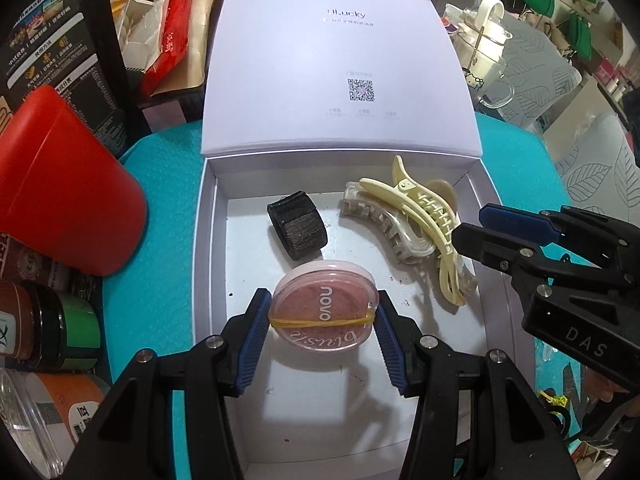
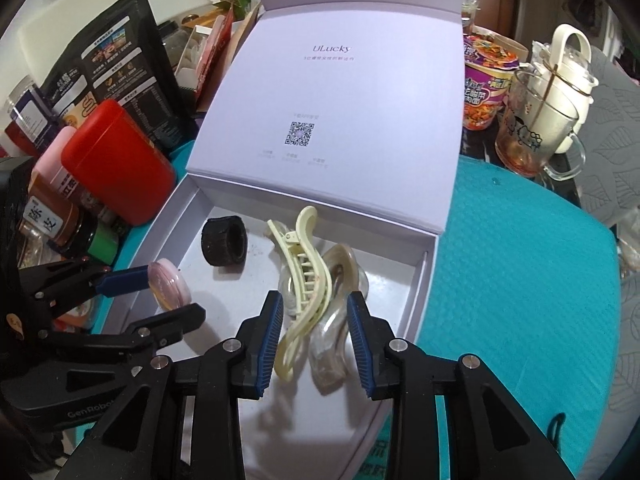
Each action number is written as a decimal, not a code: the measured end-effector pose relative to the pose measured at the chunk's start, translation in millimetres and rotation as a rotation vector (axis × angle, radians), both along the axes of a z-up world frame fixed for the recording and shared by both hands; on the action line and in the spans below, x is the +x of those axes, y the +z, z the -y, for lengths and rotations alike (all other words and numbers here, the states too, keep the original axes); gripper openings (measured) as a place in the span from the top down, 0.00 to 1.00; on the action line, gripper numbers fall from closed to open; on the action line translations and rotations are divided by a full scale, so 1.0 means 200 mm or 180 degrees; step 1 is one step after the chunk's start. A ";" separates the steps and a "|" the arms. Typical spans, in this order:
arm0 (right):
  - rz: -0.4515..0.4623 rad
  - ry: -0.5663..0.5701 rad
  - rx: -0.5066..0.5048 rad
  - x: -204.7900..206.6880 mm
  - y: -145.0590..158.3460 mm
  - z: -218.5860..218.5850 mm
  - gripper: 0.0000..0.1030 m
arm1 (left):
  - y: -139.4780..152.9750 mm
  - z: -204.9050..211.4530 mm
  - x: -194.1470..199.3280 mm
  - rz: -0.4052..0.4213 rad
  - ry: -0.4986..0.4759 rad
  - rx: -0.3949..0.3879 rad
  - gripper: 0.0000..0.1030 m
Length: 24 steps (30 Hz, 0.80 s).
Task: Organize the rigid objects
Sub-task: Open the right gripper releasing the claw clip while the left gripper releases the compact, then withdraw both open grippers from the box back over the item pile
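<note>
An open white box (image 1: pixel 208 240) (image 2: pixel 420 288) holds a black ring (image 1: pixel 298 224) (image 2: pixel 224 242), a yellow claw clip (image 1: pixel 424 208) (image 2: pixel 298 240) and a clear claw clip (image 1: pixel 376 220) (image 2: pixel 332 344) lying under it. My left gripper (image 1: pixel 322 294) (image 2: pixel 175 291) is shut on a round pink blush compact (image 1: pixel 320 308) (image 2: pixel 168 284) with a yellow rubber band around it. It holds the compact just above the box floor. My right gripper (image 2: pixel 315 298) (image 1: pixel 468 223) hovers over the two clips. Its pads stand apart on either side of them and do not press.
The box lid (image 1: pixel 332 60) (image 2: pixel 328 100) stands upright at the back. A red container (image 1: pixel 68 184) (image 2: pixel 120 164), jars and a black pouch (image 1: pixel 60 40) crowd the left. A glass mug (image 2: pixel 532 136) and a noodle cup sit at the back right. A teal mat (image 2: pixel 520 280) lies underneath.
</note>
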State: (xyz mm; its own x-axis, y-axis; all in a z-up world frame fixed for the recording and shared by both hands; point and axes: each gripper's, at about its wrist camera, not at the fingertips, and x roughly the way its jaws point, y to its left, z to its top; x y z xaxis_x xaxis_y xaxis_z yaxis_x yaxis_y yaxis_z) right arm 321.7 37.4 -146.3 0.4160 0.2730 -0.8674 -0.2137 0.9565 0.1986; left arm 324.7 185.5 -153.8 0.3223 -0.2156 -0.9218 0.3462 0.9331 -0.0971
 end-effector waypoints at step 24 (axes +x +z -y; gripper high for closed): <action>0.0265 -0.0045 -0.0045 -0.30 0.27 0.04 0.68 | 0.30 -0.08 -0.27 0.0460 0.0206 -0.0078 0.34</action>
State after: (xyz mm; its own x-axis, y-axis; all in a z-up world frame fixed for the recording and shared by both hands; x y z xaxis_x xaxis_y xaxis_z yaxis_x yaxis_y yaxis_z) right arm 261.3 30.2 -92.8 0.4905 0.2546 -0.8334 -0.2153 0.9621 0.1672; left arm 270.9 201.9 -93.3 0.4650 -0.2119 -0.8596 0.2975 0.9519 -0.0737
